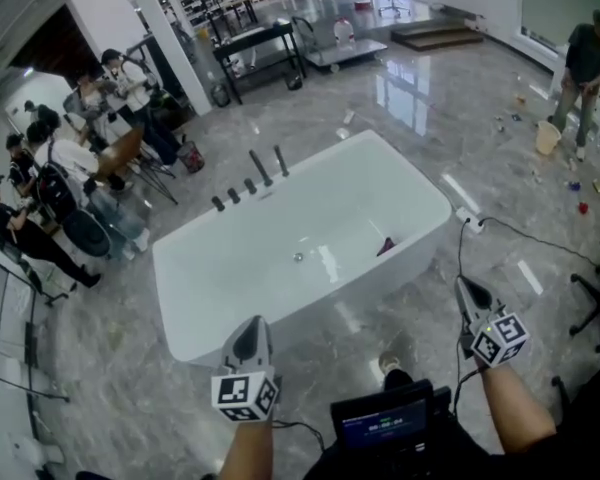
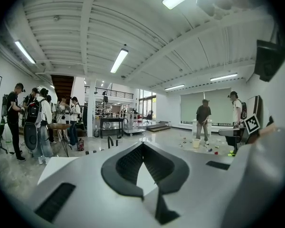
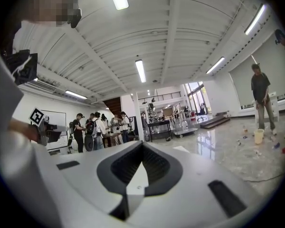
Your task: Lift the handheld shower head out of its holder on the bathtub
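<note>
The shower head [image 1: 280, 160] is taken to be the end piece in the row of dark fittings on the bathtub's [image 1: 280, 313] far long rim, near its far left corner. It stands upright and leans slightly, beside a similar tall piece and three short knobs [image 1: 234, 196]. Both grippers hang short of the near rim, so the whole basin lies between them and the fittings. The left gripper [image 1: 251, 325] is the nearer, being almost in line with them, while the right gripper [image 1: 465, 288] is off by the near right corner. Both have their jaws pressed together and hold nothing. No brand or writing can be read, and the text on the chest screen [image 1: 385, 426] is too small.
</note>
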